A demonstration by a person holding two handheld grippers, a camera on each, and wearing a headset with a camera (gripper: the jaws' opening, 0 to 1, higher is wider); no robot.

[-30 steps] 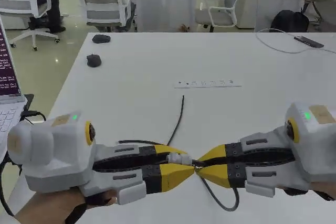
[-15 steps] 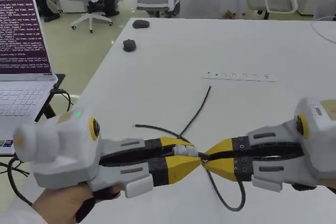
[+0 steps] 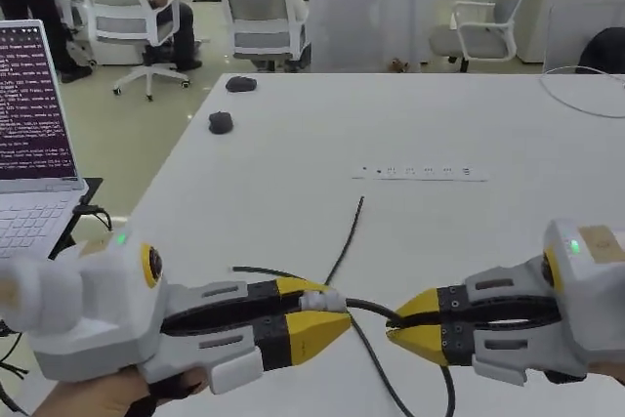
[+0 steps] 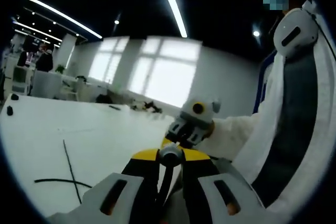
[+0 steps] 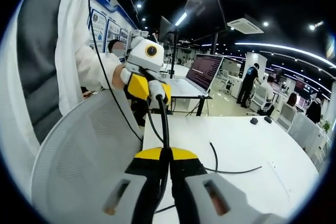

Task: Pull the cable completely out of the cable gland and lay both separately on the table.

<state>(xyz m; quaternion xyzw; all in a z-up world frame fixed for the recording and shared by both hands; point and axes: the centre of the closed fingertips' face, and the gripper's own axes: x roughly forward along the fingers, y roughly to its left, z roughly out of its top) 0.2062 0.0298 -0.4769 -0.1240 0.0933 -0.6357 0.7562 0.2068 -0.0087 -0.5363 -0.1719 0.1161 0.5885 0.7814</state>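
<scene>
While the left gripper's (image 3: 344, 312) jaws at lower left clamp the cable gland (image 3: 320, 298), the right gripper's (image 3: 391, 327) jaws at lower right pinch the cable (image 3: 369, 307) emerging from it.

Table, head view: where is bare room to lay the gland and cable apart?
Bare table right of the cable, between the white strip and the right hand-held gripper; also beyond the strip. Crowded near the gripper tips, where cable loops.

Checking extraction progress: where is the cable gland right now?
In the head view, the cable gland sits low centre, clamped by the left gripper over the table; the black cable runs from it rightward into the right gripper.
</scene>
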